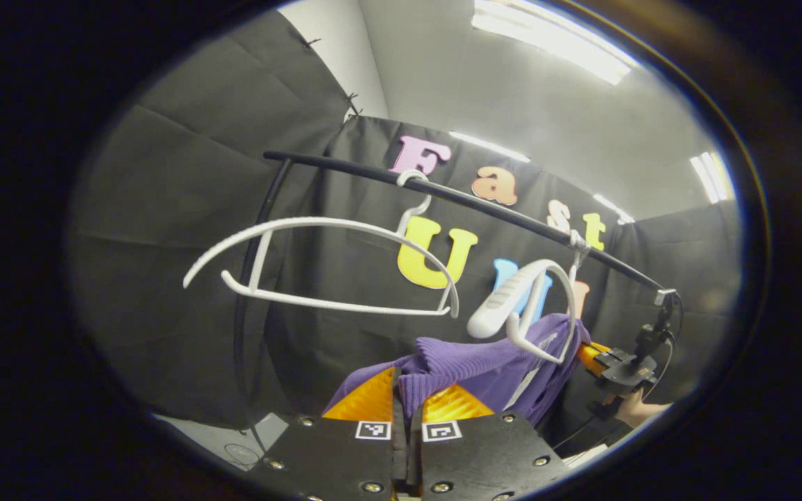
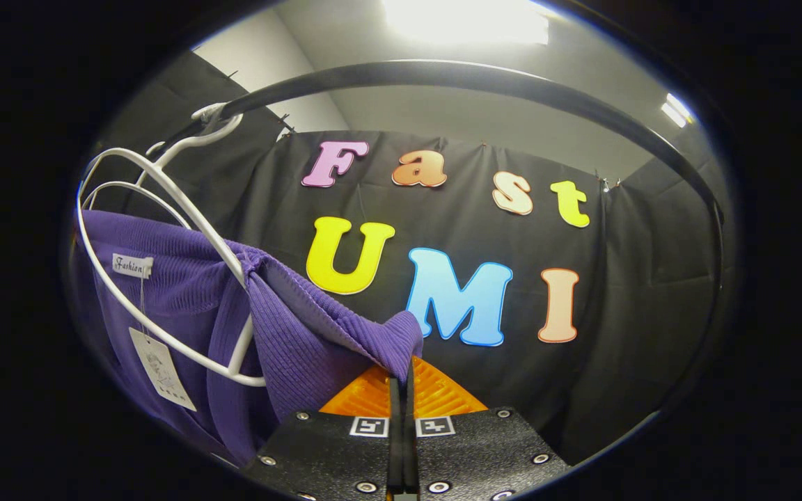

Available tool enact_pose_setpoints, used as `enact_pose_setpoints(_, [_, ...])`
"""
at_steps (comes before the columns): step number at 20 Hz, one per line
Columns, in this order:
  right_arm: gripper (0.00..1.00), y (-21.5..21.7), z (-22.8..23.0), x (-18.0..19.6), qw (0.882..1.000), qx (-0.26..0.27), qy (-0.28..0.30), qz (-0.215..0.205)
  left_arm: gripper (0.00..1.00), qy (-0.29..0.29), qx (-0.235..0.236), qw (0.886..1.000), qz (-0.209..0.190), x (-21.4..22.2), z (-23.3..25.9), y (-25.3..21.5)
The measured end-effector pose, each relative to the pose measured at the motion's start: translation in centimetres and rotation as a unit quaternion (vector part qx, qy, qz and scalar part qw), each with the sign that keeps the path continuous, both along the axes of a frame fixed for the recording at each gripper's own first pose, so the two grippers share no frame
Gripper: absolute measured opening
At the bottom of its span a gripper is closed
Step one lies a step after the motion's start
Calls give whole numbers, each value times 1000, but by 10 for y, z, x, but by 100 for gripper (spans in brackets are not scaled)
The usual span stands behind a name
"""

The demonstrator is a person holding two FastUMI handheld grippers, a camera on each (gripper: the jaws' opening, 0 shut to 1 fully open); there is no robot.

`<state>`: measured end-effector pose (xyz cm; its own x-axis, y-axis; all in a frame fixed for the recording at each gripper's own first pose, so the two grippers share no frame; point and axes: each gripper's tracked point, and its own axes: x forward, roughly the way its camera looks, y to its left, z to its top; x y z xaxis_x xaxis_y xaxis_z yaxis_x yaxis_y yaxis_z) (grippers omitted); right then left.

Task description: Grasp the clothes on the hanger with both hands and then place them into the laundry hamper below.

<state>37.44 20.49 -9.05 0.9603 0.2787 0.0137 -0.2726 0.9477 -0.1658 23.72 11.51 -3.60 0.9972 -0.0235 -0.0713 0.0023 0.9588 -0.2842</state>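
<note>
- Both grippers are clamped on the purple knit top: left gripper (image 1: 406,407) has its fingers closed with a fold of ribbed fabric pinched between them; right gripper (image 2: 401,390) likewise closed, pinching a corner of the same purple knit top (image 2: 289,327).
- Top hangs just ahead of and above each gripper's fingers, partly draped on the white hanger (image 2: 164,278). Hanger hooks on the black rail (image 1: 457,198) overhead.
- In the left gripper view an empty white hanger (image 1: 317,264) sits up-left of the fingers, and the other gripper with a hand sits far right.
- Hamper location cannot be told.
- Risk: fabric looks looped around the hanger arm near the right gripper. Pulling straight down could snag and drag the hanger off the rail.
- Risk: both grips are thin edge pinches, so the knit may slip out under a tug.
- Risk: uneven pulls could stretch the top.
</note>
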Motion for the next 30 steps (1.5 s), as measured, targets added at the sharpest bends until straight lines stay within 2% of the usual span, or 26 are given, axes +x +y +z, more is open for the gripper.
enact_pose_setpoints(4, [0,-15,1,2,1000,22,1,-6,1,9,-6,1000,5,2,-5,-7])
enact_pose_setpoints(6, [0,-26,-8,9,999,38,18,-17,1,12,-12,1000,-1,6,-4,-19])
enact_pose_setpoints(9, [0,-41,-28,4,997,54,49,-33,1,20,24,1000,0,4,-7,-42])
enact_pose_setpoints(11, [0,-49,-32,2,997,46,47,-40,4,19,39,999,-1,2,-5,-55])
enact_pose_setpoints(13, [0,-59,-38,2,997,28,49,-46,1,29,33,999,0,2,-12,-63])
enact_pose_setpoints(15, [0,-64,-41,-3,997,32,57,-45,1,40,26,999,1,-1,-19,-70])
enact_pose_setpoints(16, [0,-68,-42,-4,997,33,58,-44,7,41,23,999,3,-3,-20,-76])
enact_pose_setpoints(20, [0,-88,-55,-10,996,26,69,-42,7,42,33,999,6,-10,-22,-101])
enact_pose_setpoints(21, [0,-96,-59,-15,996,25,74,-46,7,44,37,998,5,-10,-24,-110])
enact_pose_setpoints(22, [0,-103,-63,-21,995,26,82,-46,1,46,39,998,4,-13,-27,-114])
enact_pose_setpoints(23, [0,-109,-67,-28,995,28,90,-44,1,47,37,998,2,-17,-30,-119])
enact_pose_setpoints(24, [0,-114,-71,-38,994,29,98,-42,7,46,32,998,-1,-25,-32,-122])
enact_pose_setpoints(25, [0,-122,-71,-48,994,28,101,-43,7,48,25,999,-3,-32,-34,-124])
enact_pose_setpoints(27, [0,-132,-69,-73,993,30,106,-47,7,55,14,998,-6,-48,-44,-127])
enact_pose_setpoints(28, [0,-135,-68,-85,992,33,111,-49,1,62,7,998,-12,-57,-49,-129])
enact_pose_setpoints(30, [0,-134,-66,-110,992,30,116,-49,1,69,-7,997,-24,-73,-55,-129])
